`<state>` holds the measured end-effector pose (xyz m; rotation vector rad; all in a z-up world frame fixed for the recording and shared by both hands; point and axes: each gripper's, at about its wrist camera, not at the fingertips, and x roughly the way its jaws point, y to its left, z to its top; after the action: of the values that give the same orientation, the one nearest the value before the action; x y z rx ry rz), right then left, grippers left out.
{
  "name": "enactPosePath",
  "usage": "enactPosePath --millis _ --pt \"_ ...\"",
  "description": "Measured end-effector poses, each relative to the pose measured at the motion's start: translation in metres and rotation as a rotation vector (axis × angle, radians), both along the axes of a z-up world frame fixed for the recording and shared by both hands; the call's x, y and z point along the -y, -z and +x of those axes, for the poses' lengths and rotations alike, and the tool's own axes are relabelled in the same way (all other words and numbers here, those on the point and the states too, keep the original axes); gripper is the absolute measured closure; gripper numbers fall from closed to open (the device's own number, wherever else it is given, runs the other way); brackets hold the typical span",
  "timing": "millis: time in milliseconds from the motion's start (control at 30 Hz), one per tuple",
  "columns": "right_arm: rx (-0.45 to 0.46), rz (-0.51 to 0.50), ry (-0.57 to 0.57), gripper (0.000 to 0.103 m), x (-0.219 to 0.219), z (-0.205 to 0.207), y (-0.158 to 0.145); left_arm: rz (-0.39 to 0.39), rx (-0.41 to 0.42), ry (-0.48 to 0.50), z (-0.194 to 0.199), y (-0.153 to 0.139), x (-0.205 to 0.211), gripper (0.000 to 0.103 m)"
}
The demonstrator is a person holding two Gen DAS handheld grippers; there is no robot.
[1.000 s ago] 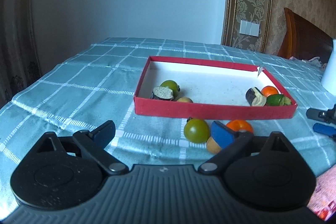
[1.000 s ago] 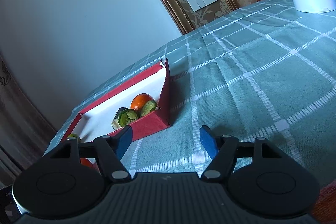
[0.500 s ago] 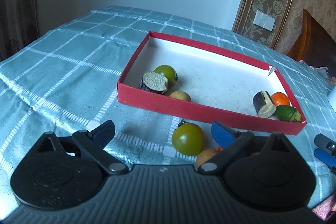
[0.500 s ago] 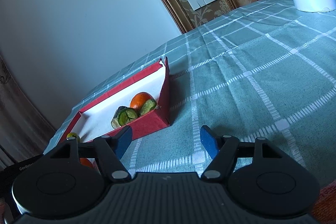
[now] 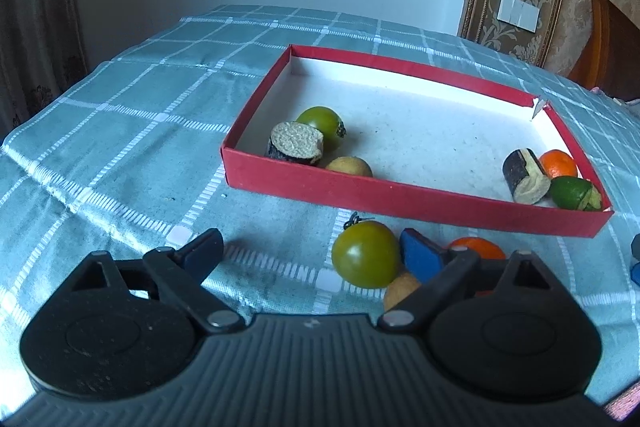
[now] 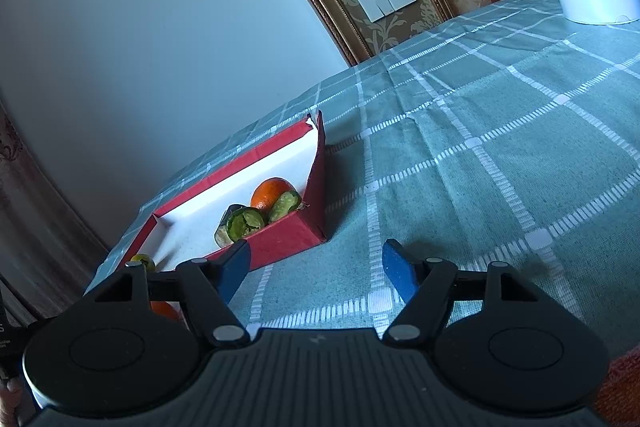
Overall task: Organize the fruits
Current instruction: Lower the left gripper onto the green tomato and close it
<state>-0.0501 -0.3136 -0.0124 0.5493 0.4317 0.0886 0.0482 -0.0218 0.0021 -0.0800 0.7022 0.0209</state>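
Left gripper (image 5: 310, 253) swung left, wide open w/ green tomato (image 5: 365, 253) between fingers; right gripper (image 6: 316, 267) open, empty

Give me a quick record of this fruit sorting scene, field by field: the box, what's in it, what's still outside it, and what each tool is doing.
container: red box, open, on checked tablecloth
near-left corner of box: green tomato, cut dark piece, small yellow fruit
near-right corner of box: orange, cut dark piece, cut green fruit
outside box: green tomato, orange, tan fruit
left tool: open, empty, green tomato between its fingers
right tool: open, empty, over bare cloth
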Motion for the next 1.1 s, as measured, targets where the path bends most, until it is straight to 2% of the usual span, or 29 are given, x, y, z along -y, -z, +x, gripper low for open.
enactPosePath --millis 133,300,367,433,933,1100 --pt "0.003 0.001 0.000 0.029 0.000 0.000 -0.001 -0.013 0.017 0.004 -0.001 0.002 -0.002 0.015" --pt "0.003 0.002 0.000 0.029 0.000 -0.001 0.000 0.003 0.037 0.025 -0.005 0.001 0.002 0.031" --pt "0.003 0.002 -0.001 0.029 0.000 -0.001 0.000 0.000 0.043 0.037 -0.006 0.001 0.003 0.040" --pt "0.003 0.002 0.000 0.029 0.000 -0.001 0.000 -0.004 0.045 0.041 -0.007 0.001 0.001 0.043" --pt "0.000 0.001 -0.001 0.029 0.001 -0.001 0.001 -0.028 0.062 0.053 -0.016 -0.001 -0.020 0.046" --pt "-0.001 0.001 0.001 0.029 0.001 -0.001 0.001 -0.008 0.061 0.046 -0.014 0.001 -0.016 0.046"
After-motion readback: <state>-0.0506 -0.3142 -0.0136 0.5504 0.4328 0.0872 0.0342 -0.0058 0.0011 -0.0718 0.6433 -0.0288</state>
